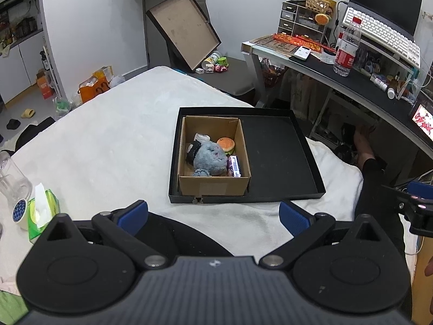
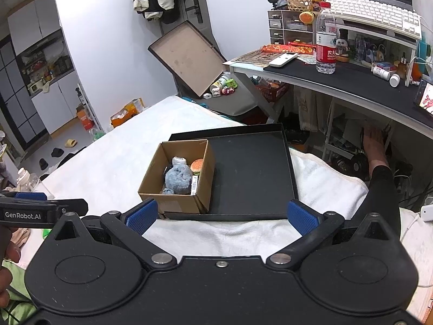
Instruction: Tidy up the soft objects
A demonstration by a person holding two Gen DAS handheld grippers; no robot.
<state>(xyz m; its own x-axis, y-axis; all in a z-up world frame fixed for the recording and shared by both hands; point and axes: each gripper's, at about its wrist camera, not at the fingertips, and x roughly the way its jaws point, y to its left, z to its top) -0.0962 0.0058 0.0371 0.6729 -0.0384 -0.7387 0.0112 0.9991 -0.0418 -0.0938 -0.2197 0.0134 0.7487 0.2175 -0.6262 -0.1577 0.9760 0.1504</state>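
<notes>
A brown cardboard box (image 1: 213, 187) (image 2: 173, 203) stands in the left part of a flat black tray (image 1: 276, 157) (image 2: 251, 173) on a white towel. Inside it lie a grey-blue plush toy (image 1: 211, 158) (image 2: 177, 178), a small burger toy (image 1: 226, 144) (image 2: 196, 165), a purple packet (image 1: 235, 165), a black item (image 1: 192, 150) and a white one (image 1: 201, 137). My left gripper (image 1: 213, 215) is open, hovering short of the tray's near edge, holding nothing. My right gripper (image 2: 222, 215) is open too, just before the tray's front rim, empty.
A green tissue pack (image 1: 43, 211), a tape roll (image 1: 20, 212) and a clear jar (image 1: 12, 178) sit at the left. A desk (image 2: 338, 78) with a water bottle (image 2: 326, 40) and keyboard stands at the right; a person's foot (image 2: 374, 146) rests under it. An open box lid (image 1: 184, 29) leans behind.
</notes>
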